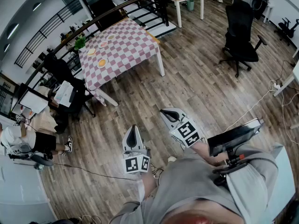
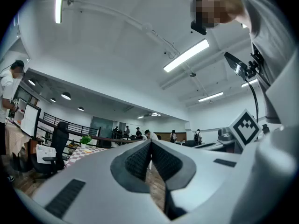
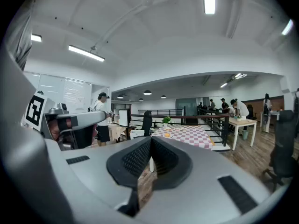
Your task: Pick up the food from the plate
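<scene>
A table with a red-and-white checked cloth (image 1: 122,45) stands far ahead across the wooden floor. On it are several small plates; the nearest plate (image 1: 102,63) holds orange food (image 3: 167,135). Both grippers are held near my body, well short of the table. My left gripper (image 1: 134,127) has its jaws together with nothing between them, and its own view shows the tips (image 2: 150,143) meeting. My right gripper (image 1: 165,111) is likewise shut and empty (image 3: 151,140). The checked table (image 2: 85,150) shows small and distant in the left gripper view.
A black office chair (image 1: 240,34) stands to the right. A desk with papers and a dark chair (image 1: 67,93) sits left of the table. A person (image 1: 25,141) sits at the far left. A dark railing (image 1: 117,10) runs behind the table. Cables (image 1: 261,101) lie on the floor.
</scene>
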`<move>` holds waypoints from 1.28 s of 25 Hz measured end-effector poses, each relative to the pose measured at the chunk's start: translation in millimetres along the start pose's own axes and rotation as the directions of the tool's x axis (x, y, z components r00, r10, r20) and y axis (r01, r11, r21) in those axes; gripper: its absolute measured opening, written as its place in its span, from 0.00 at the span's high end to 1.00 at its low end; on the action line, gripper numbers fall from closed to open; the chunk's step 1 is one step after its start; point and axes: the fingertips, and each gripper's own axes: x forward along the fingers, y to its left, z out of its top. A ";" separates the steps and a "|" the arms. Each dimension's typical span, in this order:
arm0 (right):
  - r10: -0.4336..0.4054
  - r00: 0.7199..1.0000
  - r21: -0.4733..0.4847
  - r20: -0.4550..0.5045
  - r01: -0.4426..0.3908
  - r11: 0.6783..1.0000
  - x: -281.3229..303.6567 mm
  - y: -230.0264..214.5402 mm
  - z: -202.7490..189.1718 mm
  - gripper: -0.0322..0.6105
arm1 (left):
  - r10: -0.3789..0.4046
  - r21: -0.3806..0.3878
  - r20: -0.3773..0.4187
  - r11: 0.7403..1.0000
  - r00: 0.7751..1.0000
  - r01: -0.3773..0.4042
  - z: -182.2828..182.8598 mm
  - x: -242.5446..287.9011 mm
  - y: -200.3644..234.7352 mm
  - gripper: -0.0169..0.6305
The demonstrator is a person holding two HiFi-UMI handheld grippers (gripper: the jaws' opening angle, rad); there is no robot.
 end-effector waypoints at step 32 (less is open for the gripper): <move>0.203 0.974 -0.050 0.104 -0.199 0.979 39.3 -37.6 22.2 0.93 | 0.239 0.061 0.024 0.969 0.971 -0.240 5.2 25.7 18.3 0.96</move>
